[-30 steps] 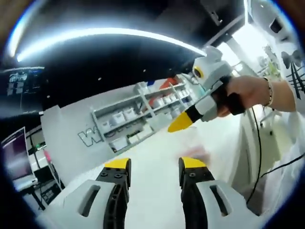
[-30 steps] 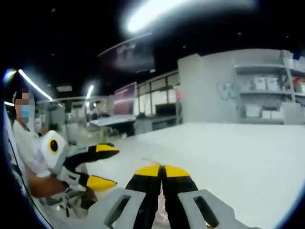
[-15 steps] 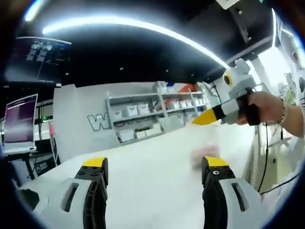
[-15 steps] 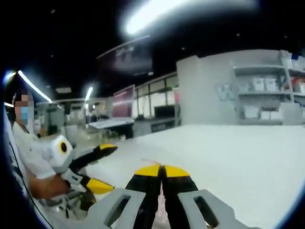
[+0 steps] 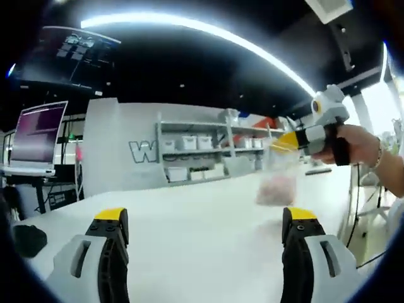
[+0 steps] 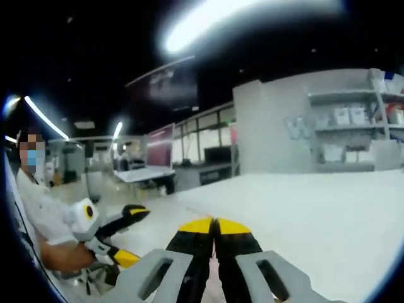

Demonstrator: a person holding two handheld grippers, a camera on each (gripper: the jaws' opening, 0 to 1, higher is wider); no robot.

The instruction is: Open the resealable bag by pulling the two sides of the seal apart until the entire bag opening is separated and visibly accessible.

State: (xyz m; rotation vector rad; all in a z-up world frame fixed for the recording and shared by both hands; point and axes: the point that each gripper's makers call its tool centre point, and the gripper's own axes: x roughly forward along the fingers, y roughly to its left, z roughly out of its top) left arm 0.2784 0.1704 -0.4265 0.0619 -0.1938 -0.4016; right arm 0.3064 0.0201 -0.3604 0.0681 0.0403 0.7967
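Observation:
The clear resealable bag [image 5: 278, 180], with something pinkish inside, hangs above the white table [image 5: 189, 208] at the right of the left gripper view. My right gripper [image 5: 285, 141] comes in there from the right in a person's hand, its yellow tips shut on the bag's top edge. My left gripper [image 5: 205, 219] stands wide open with nothing between its jaws, below and to the left of the bag. In the right gripper view my right gripper [image 6: 214, 225] has its jaws pressed together. The open left gripper [image 6: 134, 235] sits low at the left in a hand.
Shelves with white bins [image 5: 202, 148] line the grey wall beyond the table's far edge. A monitor [image 5: 38, 132] stands at the far left. A small dark object [image 5: 28, 240] lies on the table's left end. A person in a white sleeve [image 6: 38, 208] stands at the left.
The left gripper's jaws have spread much wider and its view has levelled out. In the right gripper view the left gripper has drawn lower and further off. The right gripper stays shut.

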